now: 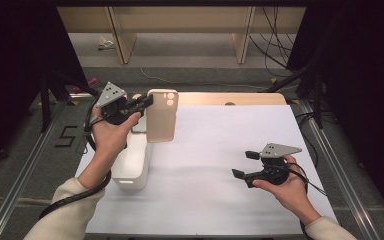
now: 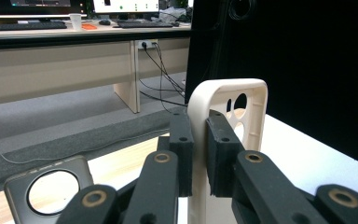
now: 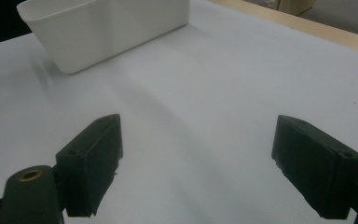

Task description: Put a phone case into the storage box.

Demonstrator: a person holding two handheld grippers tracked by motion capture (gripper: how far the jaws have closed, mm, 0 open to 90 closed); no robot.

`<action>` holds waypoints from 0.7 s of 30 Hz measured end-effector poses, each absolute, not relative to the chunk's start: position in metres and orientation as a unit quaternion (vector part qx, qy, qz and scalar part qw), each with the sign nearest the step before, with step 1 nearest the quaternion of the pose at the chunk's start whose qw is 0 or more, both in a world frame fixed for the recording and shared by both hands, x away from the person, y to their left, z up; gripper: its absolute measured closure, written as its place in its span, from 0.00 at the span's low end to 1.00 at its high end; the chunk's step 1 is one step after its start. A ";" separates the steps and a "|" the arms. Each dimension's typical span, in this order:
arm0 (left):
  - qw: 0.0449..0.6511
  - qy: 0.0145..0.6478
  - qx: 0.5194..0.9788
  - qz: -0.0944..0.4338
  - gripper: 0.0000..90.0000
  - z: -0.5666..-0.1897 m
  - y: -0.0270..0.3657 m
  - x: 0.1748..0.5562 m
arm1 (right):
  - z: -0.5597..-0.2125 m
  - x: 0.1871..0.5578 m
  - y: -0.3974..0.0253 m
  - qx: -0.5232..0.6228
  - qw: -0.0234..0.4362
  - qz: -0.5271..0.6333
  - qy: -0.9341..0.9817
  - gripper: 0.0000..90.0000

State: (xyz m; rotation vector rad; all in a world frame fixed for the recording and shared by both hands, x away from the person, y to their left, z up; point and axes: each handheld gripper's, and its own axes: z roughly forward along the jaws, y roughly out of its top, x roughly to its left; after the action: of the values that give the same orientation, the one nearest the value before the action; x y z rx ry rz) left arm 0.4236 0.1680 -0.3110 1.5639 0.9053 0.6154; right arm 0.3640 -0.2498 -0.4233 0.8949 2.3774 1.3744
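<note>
Left gripper (image 1: 145,102) is clamped on the side wall of a cream phone case (image 1: 162,116), holding it upright in the air over the far-left part of the worktop (image 1: 220,150), just past the far end of the white bin (image 1: 132,167); in the left gripper view the case rim (image 2: 198,140) sits pinched between both pads, camera cutouts facing away. Right gripper (image 1: 245,165) hovers low over the near-right of the white sheet, jaws wide apart, nothing between them. Lots of open sheet between the two grippers and right of the bin; sheet is flat, plain white, with a wooden strip showing along the far edge. A dark grey phone case (image 2: 49,191) with a round cutout lies below the left gripper. Black curtains flank both sides; desks and cables sit on the floor behind.
</note>
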 end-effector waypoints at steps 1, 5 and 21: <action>0.577 0.387 0.669 0.264 0.91 -0.311 0.169 0.424 | -0.423 0.364 -0.250 0.307 0.126 0.473 0.816 0.19; 0.579 0.389 0.666 0.265 0.91 -0.310 0.172 0.425 | -0.423 0.364 -0.251 0.309 0.126 0.474 0.815 0.19; 0.578 0.394 0.660 0.275 0.91 -0.305 0.187 0.430 | -0.423 0.363 -0.253 0.311 0.126 0.472 0.815 0.19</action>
State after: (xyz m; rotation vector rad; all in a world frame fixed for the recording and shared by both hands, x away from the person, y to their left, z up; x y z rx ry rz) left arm 0.4298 0.1873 -0.3050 1.5440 0.9230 0.6426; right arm 0.3630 -0.2532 -0.4235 0.9069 2.3741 1.3739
